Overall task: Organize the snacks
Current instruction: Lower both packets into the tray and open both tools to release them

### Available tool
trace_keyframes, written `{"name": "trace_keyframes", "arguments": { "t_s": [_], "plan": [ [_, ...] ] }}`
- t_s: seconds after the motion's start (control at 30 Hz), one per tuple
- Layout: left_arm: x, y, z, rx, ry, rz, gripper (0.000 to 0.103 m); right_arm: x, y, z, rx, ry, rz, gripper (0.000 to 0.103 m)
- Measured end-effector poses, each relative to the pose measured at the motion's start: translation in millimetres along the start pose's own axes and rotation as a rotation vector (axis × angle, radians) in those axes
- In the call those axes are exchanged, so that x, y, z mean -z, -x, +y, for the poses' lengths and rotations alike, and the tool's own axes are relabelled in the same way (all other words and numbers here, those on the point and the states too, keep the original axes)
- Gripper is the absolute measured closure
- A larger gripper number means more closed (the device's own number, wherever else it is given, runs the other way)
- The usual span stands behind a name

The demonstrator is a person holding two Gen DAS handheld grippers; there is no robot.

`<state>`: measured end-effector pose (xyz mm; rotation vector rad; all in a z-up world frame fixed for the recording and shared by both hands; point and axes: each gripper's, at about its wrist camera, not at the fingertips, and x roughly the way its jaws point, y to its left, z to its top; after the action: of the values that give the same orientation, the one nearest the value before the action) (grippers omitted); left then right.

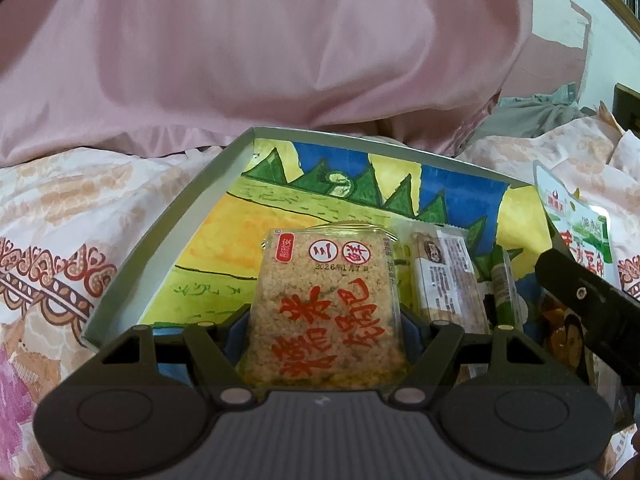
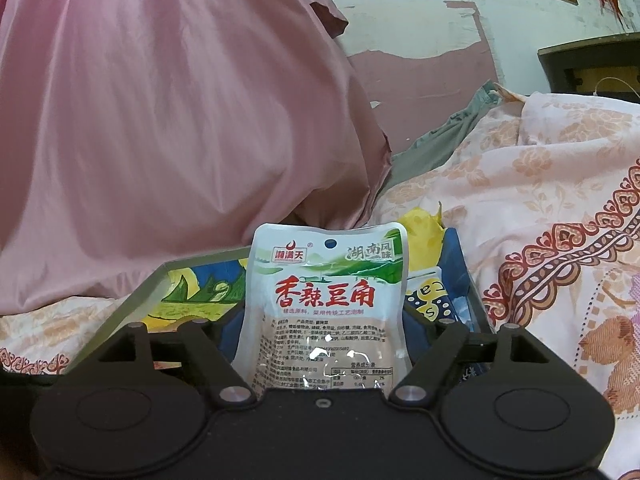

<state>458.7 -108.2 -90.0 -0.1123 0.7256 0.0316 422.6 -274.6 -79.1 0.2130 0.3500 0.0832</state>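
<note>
My left gripper (image 1: 325, 332) is shut on a clear packet of rice crisp (image 1: 326, 300) with red characters, held over a shallow box (image 1: 168, 236) lined with a painted picture. In the box lie a wrapped bar (image 1: 448, 276) and a thin green packet (image 1: 505, 292). My right gripper (image 2: 324, 340) is shut on a white pouch of spicy beans (image 2: 326, 304), held above the same box's (image 2: 152, 284) right side. That pouch (image 1: 576, 228) and the right gripper's black body (image 1: 592, 304) show at the right of the left wrist view.
The box rests on a bed with a floral patterned quilt (image 1: 60, 240). A pink pillow or cover (image 1: 240, 48) rises behind it. More packets lie at the box's right end (image 2: 432, 292). A peeling wall (image 2: 420, 20) stands behind.
</note>
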Motion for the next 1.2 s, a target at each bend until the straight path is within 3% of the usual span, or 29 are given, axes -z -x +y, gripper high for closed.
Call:
{"name": "trace_keyframes", "arguments": {
  "t_s": [0.23,0.53,0.77,1.2],
  "plan": [
    [2.8,1.4,-1.3,0.003,-0.017,0.008,0.026,-0.7,-0.7,0.1,-0.004,0.008,0.009,0.019],
    [1.8,10.1,1.4,0.015,-0.017,0.006,0.024,-4.2,4.2,4.5,-0.035,0.009,-0.002,0.006],
    [-3.8,26.8,6.9,-0.003,0.001,-0.028,0.012,-12.9,14.9,9.5,-0.052,0.001,-0.019,0.003],
    [-25.4,106.1,13.2,-0.008,0.017,-0.115,0.002,-59.2,88.4,12.9,-0.044,-0.005,-0.099,0.001]
  ]
}}
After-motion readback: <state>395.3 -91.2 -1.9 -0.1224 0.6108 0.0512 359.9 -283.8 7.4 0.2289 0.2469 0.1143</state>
